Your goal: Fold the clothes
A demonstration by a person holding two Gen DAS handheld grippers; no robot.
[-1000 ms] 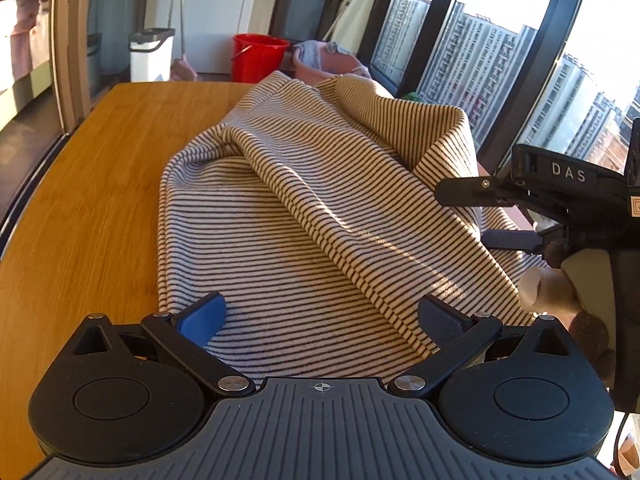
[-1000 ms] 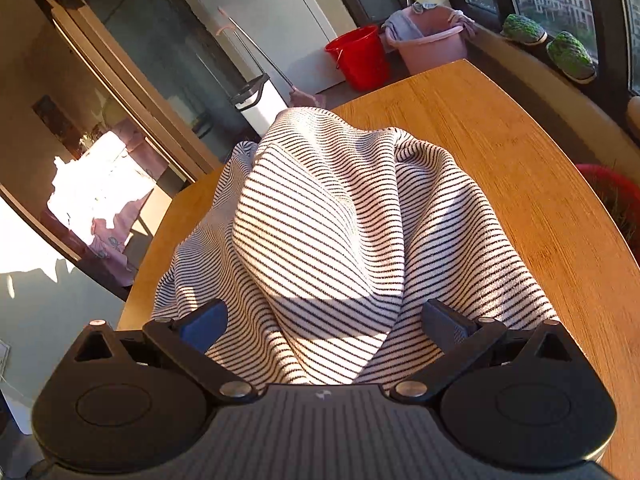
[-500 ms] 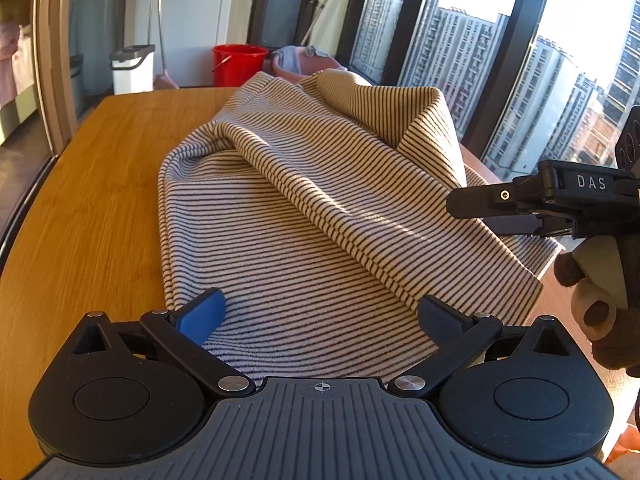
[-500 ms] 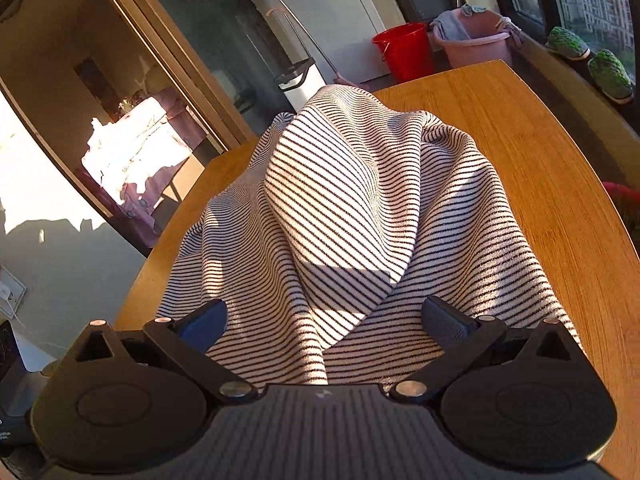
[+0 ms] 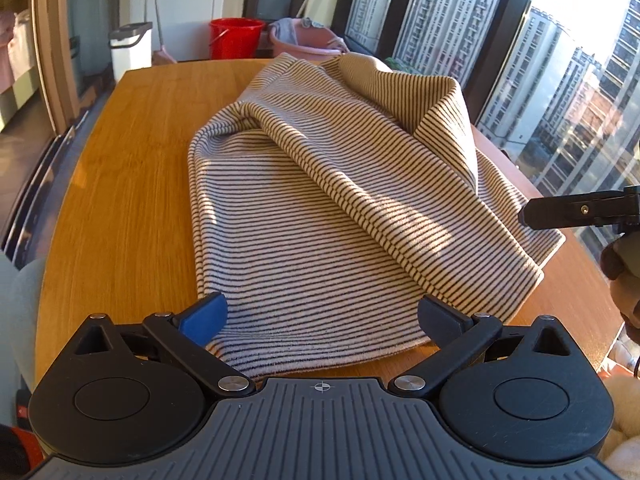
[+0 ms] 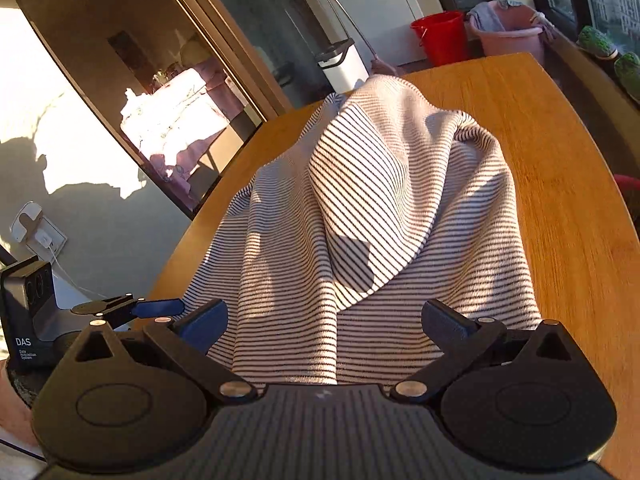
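Garment [image 5: 320, 208] lies bunched on surface [image 5: 120, 184], centre. Left gripper [image 5: 320, 316] at its 6 o'clock hem; right gripper [image 5: 576, 210] at 3 o'clock. Two buckets [image 5: 236, 38] beyond surface, 12 o'clock.

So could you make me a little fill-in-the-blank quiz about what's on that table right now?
1. The cloth on the table has a ____ pattern.
2. The left tongs have their fingers ____, gripping nothing.
3. Beyond the table's far end, beside the pink tub, stands a ____ bucket.

Missing words: striped; open; red
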